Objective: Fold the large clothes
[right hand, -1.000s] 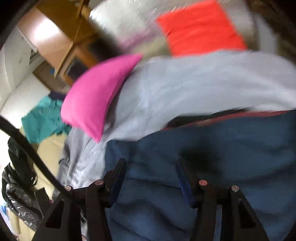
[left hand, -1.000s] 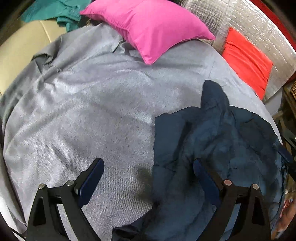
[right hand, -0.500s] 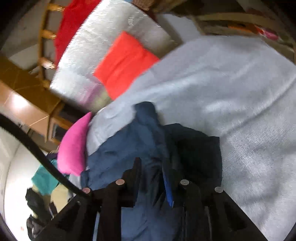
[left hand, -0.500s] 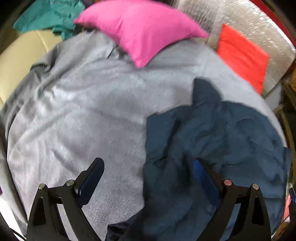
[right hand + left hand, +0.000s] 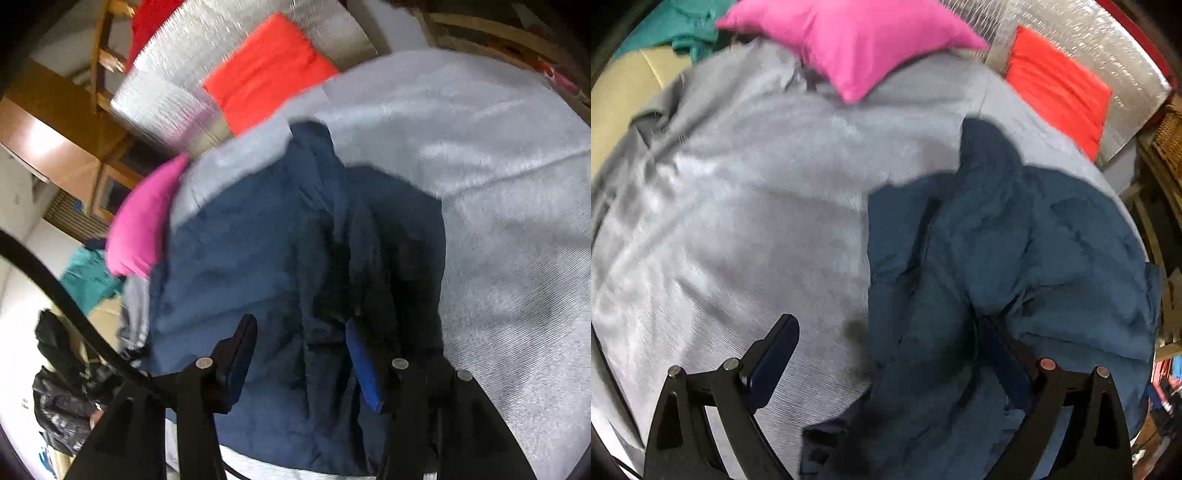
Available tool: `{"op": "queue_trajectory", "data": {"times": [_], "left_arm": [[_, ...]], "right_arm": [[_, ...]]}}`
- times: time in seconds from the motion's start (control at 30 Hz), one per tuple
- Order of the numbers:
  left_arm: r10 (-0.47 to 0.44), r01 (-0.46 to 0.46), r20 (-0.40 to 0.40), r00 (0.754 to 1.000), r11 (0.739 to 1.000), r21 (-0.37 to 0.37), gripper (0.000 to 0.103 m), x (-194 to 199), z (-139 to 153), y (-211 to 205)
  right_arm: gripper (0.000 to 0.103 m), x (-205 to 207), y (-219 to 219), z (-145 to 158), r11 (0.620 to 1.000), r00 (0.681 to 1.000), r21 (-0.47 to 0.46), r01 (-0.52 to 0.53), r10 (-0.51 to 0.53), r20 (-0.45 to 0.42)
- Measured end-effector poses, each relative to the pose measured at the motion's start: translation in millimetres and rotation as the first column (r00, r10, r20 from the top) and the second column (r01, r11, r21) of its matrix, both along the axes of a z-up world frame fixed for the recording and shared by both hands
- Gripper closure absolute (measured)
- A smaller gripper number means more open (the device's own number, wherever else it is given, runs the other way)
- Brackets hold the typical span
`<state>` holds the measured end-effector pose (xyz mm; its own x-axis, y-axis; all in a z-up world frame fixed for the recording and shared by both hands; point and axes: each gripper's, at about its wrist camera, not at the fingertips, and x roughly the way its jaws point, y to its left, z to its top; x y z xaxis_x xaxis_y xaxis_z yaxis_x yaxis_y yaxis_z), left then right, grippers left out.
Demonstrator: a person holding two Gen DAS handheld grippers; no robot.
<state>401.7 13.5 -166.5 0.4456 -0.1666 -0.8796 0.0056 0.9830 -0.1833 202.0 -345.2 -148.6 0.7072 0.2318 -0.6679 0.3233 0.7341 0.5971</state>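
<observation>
We look down along two pairs of black tongs at a crumpled dark blue padded jacket (image 5: 1008, 258) lying on a bed covered by a light grey knitted blanket (image 5: 738, 206). In the left wrist view the jacket fills the lower right of the frame, one narrow part reaching up toward the centre top; in the right wrist view it fills the centre (image 5: 266, 266).

The left tongs (image 5: 890, 354) stand wide apart, holding nothing. One tip sits over bare blanket at lower left, the other over the jacket's rumpled edge at lower right. The right tongs (image 5: 301, 354) are also apart, both tips over dark fabric at the bottom centre of the frame — nothing appears pinched between them, though whether they touch the cloth we cannot tell.

At the top of the left view lie a bright pink square cushion (image 5: 849, 40) and, to its right, an orange-red cushion (image 5: 1060, 85) against a silvery quilted backrest (image 5: 1108, 44). A teal garment (image 5: 687, 26) sits in the upper left corner.

Our judgement of the risks: the jacket is bunched in overlapping layers, so tongs closing here could catch several thicknesses, or the blanket beneath, and drag the bedding along. Puffy, slippery-looking fabric may slide out of a shallow grip. The jacket also lies near the right edge of the bed — a pull that way could tip it off. Both views are blurred, so seams and hems are hard to pick out.
</observation>
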Motion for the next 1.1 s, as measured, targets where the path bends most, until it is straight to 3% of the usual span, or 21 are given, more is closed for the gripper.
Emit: {"op": "queue_trajectory", "data": {"times": [0.03,0.1,0.17,0.23,0.37,0.5,0.67,0.8,0.9,1.0,1.1], "left_arm": [[0.002,-0.003,0.016,1.000,1.000,0.005,0.005,-2.1,4.2,2.5],[0.030,-0.030,0.044,0.999,0.999,0.011,0.005,-5.1,11.5,13.6],[0.060,-0.060,0.040,0.997,0.998,-0.011,0.005,-4.9,10.9,27.0],[0.083,-0.083,-0.004,0.997,0.993,-0.078,0.005,-1.4,4.6,39.8],[0.084,-0.100,-0.068,0.994,0.954,-0.283,0.005,1.4,-5.2,50.1],[0.075,-0.096,-0.074,0.994,0.935,-0.341,0.005,3.2,-6.8,40.3],[0.082,-0.102,-0.075,0.994,0.941,-0.322,0.005,11.4,-9.4,27.0],[0.089,-0.092,-0.023,0.996,0.944,-0.317,0.005,19.3,-4.7,18.0],[0.069,-0.062,0.020,0.997,0.968,-0.244,0.005,26.6,-2.8,5.0],[0.045,-0.042,0.012,0.999,0.981,-0.191,0.005,35.3,-10.5,-5.2],[0.029,-0.030,-0.008,1.000,0.992,-0.126,0.005,43.0,-19.6,-13.9]], "right_arm": [[0.048,-1.0,-3.5,2.5,1.000,1.000,-0.006,0.013,-0.013,0.011],[0.033,-9.7,-14.2,7.0,0.998,0.998,-0.019,0.064,-0.063,0.018],[0.029,-15.2,-27.8,1.3,0.993,0.993,-0.008,0.119,-0.119,0.000],[0.029,-18.2,-40.9,-6.5,0.987,0.986,0.018,0.163,-0.162,-0.035],[0.029,-17.9,-61.6,-20.6,0.977,0.981,0.102,0.186,-0.179,-0.069],[0.029,-13.2,-71.5,-19.5,0.968,0.981,0.161,0.192,-0.191,-0.021],[0.027,12.9,-87.5,-24.4,0.962,0.980,0.194,0.194,-0.200,0.012],[0.025,35.8,-95.2,-30.5,0.963,0.981,0.185,0.194,-0.196,-0.007],[0.024,54.0,-102.2,-32.0,0.970,0.979,0.136,0.202,-0.200,-0.028],[0.022,73.5,-109.2,-32.8,0.973,0.979,0.113,0.201,-0.198,-0.040],[0.014,93.7,-104.0,-32.9,0.986,0.990,0.095,0.137,-0.134,-0.039]]}}
